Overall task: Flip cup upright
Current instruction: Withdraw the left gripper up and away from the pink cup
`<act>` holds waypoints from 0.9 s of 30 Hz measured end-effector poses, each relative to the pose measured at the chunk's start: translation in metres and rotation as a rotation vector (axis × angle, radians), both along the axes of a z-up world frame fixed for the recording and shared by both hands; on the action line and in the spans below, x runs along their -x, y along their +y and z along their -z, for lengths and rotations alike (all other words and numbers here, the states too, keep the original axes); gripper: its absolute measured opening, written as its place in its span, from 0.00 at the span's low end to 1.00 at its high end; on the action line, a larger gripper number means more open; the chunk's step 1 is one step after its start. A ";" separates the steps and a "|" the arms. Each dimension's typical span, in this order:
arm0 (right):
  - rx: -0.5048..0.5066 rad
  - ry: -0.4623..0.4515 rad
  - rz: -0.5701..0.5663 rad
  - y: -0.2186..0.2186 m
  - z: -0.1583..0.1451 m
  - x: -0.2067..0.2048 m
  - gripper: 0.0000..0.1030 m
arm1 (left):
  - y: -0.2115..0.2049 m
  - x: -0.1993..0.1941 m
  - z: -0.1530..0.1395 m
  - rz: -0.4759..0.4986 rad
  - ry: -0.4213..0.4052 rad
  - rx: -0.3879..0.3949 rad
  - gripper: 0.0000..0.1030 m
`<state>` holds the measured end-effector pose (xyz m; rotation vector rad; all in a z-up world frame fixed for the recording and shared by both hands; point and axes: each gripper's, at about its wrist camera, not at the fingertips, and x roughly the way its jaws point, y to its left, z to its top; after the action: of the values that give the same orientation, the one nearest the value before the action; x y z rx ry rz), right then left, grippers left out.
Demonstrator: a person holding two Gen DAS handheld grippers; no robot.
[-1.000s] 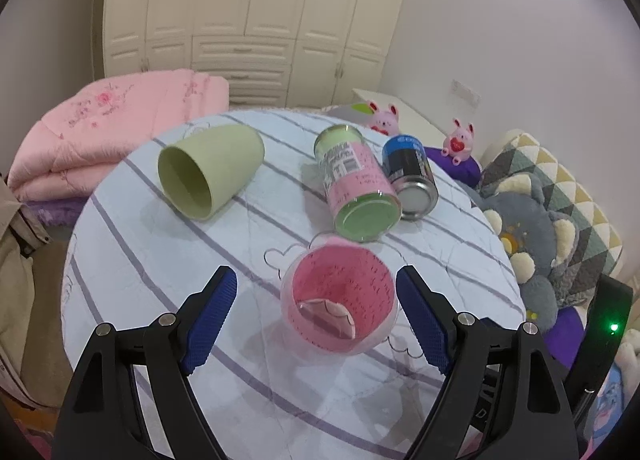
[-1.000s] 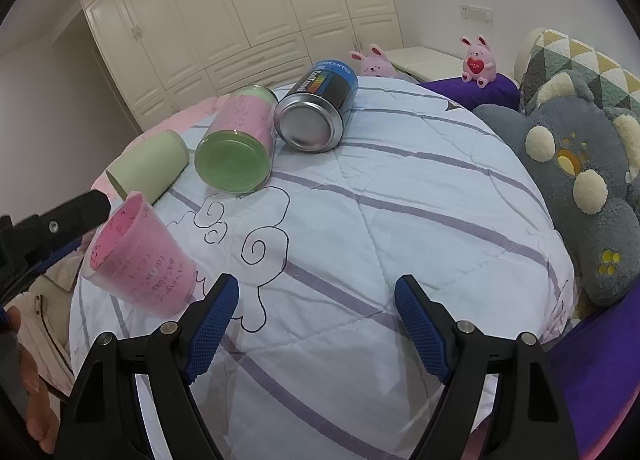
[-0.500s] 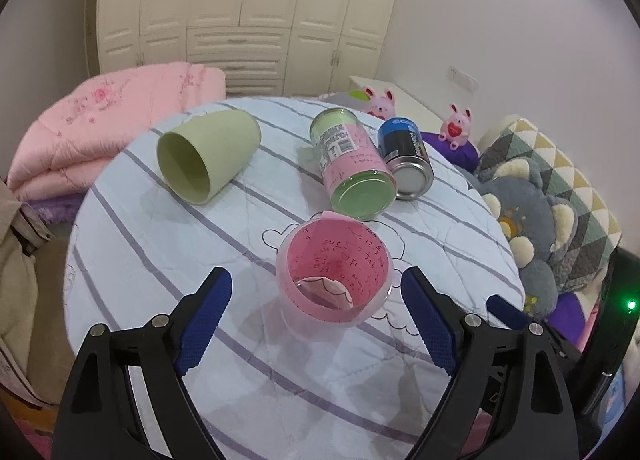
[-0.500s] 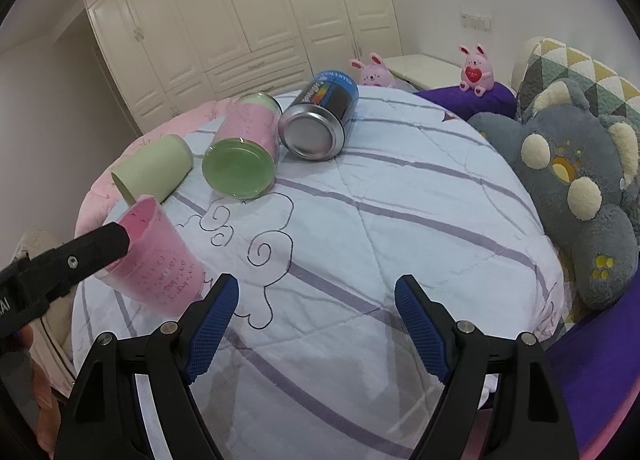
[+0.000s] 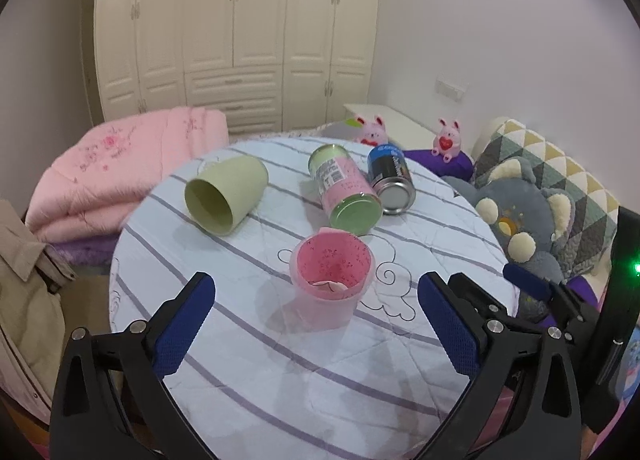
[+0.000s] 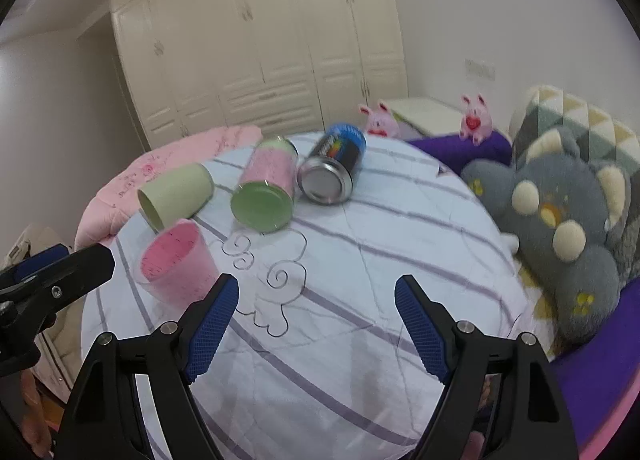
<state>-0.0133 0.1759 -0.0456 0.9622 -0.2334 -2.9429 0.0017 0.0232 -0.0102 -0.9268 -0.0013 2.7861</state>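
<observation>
Both sets of jaws stand wide apart and hold nothing. Between the blue pads of my left gripper (image 5: pixel 316 324), just ahead and clear of either pad, stands the pink cup (image 5: pixel 331 280), mouth up, base on the striped quilted cover (image 5: pixel 280 372) of the round table; a pale scrap lies in its bottom. My right gripper (image 6: pixel 316 326) hangs over bare cover to the cup's right, and from its camera the pink cup (image 6: pixel 176 264) shows at lower left, upright, with one black finger of the left gripper beside it but not touching.

Farther out, a pale green cup (image 5: pixel 225 194) lies on its side, mouth toward my left camera. Beside it lie a pink jar with a green lid (image 5: pixel 346 196) and a blue drink can (image 5: pixel 390 184), both on their sides and touching or nearly touching each other.

Judgement of progress: the pink cup appears righted and released, so that part is done. If the task covers the pale green cup too, it remains to be grasped and turned. The jar and can are not cups; I judge them outside the task.
</observation>
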 end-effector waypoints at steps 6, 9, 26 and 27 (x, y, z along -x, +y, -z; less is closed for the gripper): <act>-0.063 0.078 0.006 -0.004 -0.012 -0.014 0.80 | 0.000 -0.016 -0.008 -0.007 0.052 0.023 0.99; -0.069 0.112 0.007 -0.003 -0.015 -0.019 0.80 | 0.000 -0.021 -0.011 0.001 0.067 0.015 0.99; -0.106 0.294 -0.009 -0.006 -0.034 -0.043 0.81 | 0.008 -0.034 -0.020 -0.022 0.190 0.033 1.00; -0.105 0.297 -0.008 -0.005 -0.034 -0.044 0.81 | 0.009 -0.035 -0.019 -0.024 0.195 0.030 1.00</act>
<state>0.0303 0.1708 -0.0117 0.5200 -0.0647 -3.0634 0.0364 0.0321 0.0091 -0.6624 0.0587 2.8940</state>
